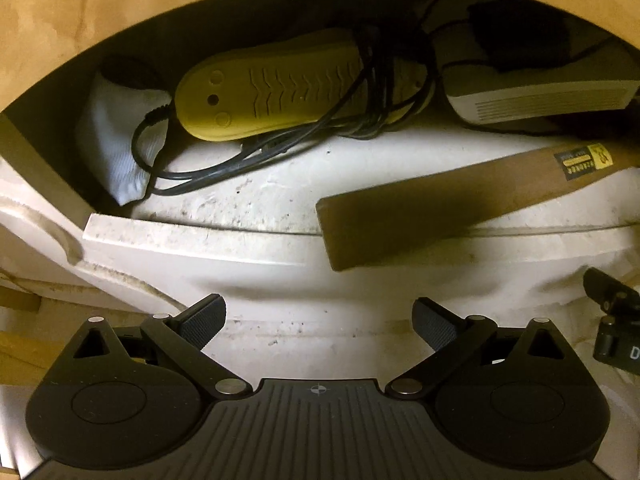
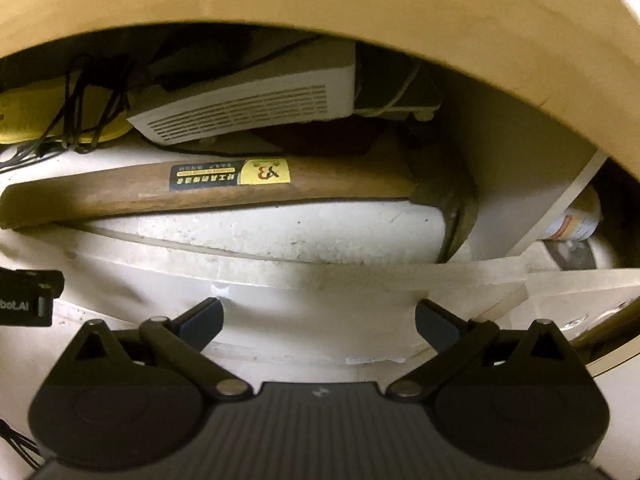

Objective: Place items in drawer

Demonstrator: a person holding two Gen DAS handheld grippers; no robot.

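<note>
An open white drawer [image 1: 192, 240] [image 2: 360, 272] sits under a wooden top. Inside lie a yellow shoe-shaped dryer [image 1: 272, 92] wrapped in black cord [image 1: 372, 92], a white sock [image 1: 116, 140], a white vented box [image 1: 540, 100] [image 2: 248, 108] and a wooden-handled hammer [image 1: 460, 200] [image 2: 200, 188] with a sticker; its handle end rests over the front rim. My left gripper [image 1: 319, 322] is open and empty before the drawer front. My right gripper [image 2: 319, 322] is open and empty, also before the front.
A wooden tabletop edge [image 1: 120, 8] [image 2: 360, 8] overhangs the drawer closely. A neighbouring compartment at right holds a can [image 2: 576, 216]. The other gripper shows at each view's side: the right one [image 1: 612, 320] and the left one [image 2: 28, 296].
</note>
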